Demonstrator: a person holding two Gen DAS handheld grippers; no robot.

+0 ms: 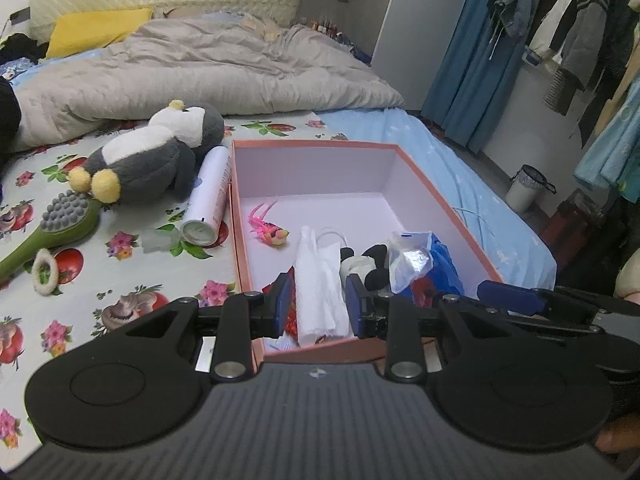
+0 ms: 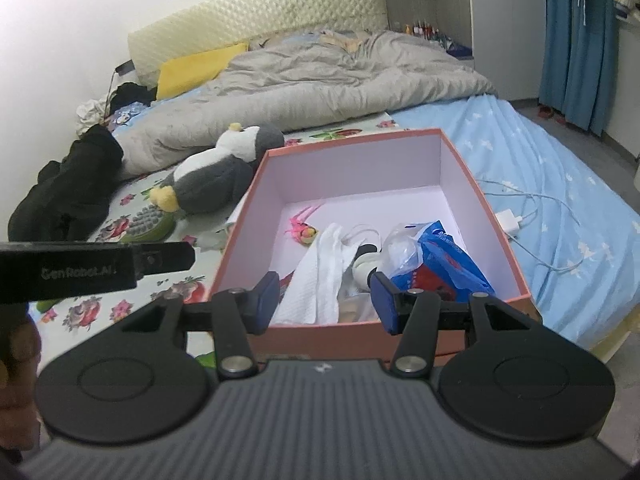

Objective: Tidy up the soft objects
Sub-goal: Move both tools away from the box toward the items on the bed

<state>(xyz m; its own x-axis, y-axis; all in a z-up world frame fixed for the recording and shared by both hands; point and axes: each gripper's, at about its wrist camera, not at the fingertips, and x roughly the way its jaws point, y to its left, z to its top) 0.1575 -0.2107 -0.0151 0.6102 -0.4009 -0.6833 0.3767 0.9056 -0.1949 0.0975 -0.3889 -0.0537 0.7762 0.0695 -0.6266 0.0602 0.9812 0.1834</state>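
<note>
From where I steer, the bed (image 2: 540,168) fills most of both views, a grey quilt (image 2: 320,84) bunched toward the headboard, a flowered sheet on one side and pale blue on the other, with hanging clothes (image 1: 580,28) and a blue curtain (image 2: 576,40) off to the side. The pink box (image 2: 460,168) sits near the bed's edge, and a careless push could, I judge, tip it to the floor. The plush penguin (image 1: 152,160) lies outside, touching the spray can (image 1: 210,196); lifting it may roll that can. Inside the box lie a white cloth (image 2: 316,280), a blue bag (image 2: 444,264), a small panda toy (image 1: 370,266) and a pink feathered toy (image 1: 266,228). My left hand-held gripper (image 1: 317,306) hangs spread and empty over the box's near end; my right hand-held gripper (image 2: 324,300) is likewise spread, holding nothing.
</note>
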